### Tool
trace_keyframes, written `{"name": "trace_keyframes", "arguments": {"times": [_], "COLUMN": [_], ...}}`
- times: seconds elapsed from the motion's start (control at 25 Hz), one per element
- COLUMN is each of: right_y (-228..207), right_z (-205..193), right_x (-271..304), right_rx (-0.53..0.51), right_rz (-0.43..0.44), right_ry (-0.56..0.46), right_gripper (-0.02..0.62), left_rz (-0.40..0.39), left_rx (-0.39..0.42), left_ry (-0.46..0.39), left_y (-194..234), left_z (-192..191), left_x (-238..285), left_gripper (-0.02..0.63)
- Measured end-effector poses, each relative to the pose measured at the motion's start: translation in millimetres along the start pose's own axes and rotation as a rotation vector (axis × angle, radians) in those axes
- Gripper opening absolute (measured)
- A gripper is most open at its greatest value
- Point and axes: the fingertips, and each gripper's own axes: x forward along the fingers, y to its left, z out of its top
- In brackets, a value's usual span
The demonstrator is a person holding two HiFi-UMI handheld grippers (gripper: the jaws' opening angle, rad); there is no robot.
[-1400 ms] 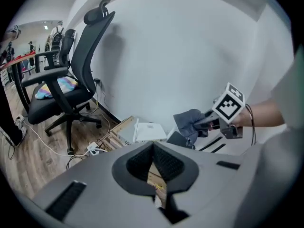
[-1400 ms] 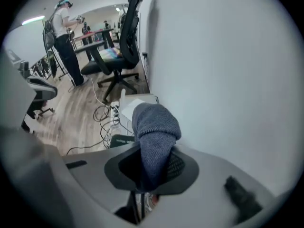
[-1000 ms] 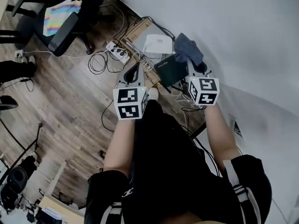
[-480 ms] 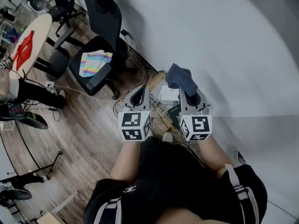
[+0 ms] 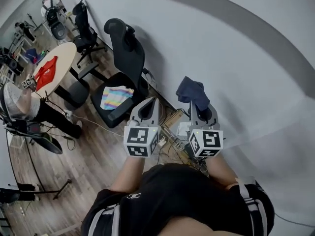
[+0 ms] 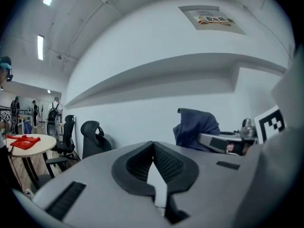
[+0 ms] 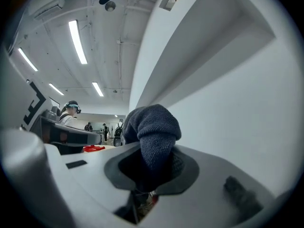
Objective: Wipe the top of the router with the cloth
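My right gripper (image 5: 199, 111) is shut on a dark blue cloth (image 5: 192, 92), which bunches up above its jaws. In the right gripper view the cloth (image 7: 153, 129) fills the gap between the jaws of the right gripper (image 7: 149, 164). My left gripper (image 5: 146, 109) is held level beside it, shut and holding nothing. The left gripper view shows its tips (image 6: 153, 145) touching, with the cloth (image 6: 196, 126) off to the right. Low between the two grippers only a white corner of the router (image 5: 183, 129) shows, next to a wire rack (image 5: 172, 120). Both grippers point at the white wall.
A black office chair (image 5: 123, 58) with a striped cloth (image 5: 116, 96) on its seat stands to the left by the wall (image 5: 236, 58). Further left are a round table (image 5: 54, 65) with a red thing and a seated person (image 5: 19, 104). Cables lie on the wood floor.
Both grippers have lifted away from the floor, and the head view has swung up toward the wall. The router, in plain sight before, is now mostly hidden below the grippers. The cloth stays held.
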Motion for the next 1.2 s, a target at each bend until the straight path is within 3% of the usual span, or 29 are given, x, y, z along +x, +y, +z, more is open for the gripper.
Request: {"name": "trace_keyframes", "arguments": {"times": [0.48, 1.2], "right_y": [-13.6, -16.9], "right_z": [-11.3, -0.2], "right_x": [-0.9, -8.4], "right_rx": [0.012, -0.036], "right_rz": [0.004, 0.112], "right_ry": [0.042, 0.01], "right_gripper": [0.063, 0.063], "left_rz": [-0.071, -0.058], "left_rx": [-0.017, -0.033], "left_ry": [-0.003, 0.014], "left_y": [-26.9, -49.0], "left_z": [0.4, -8.5], "left_x": [6.7, 14.8], "left_gripper": [0.012, 0.012]}}
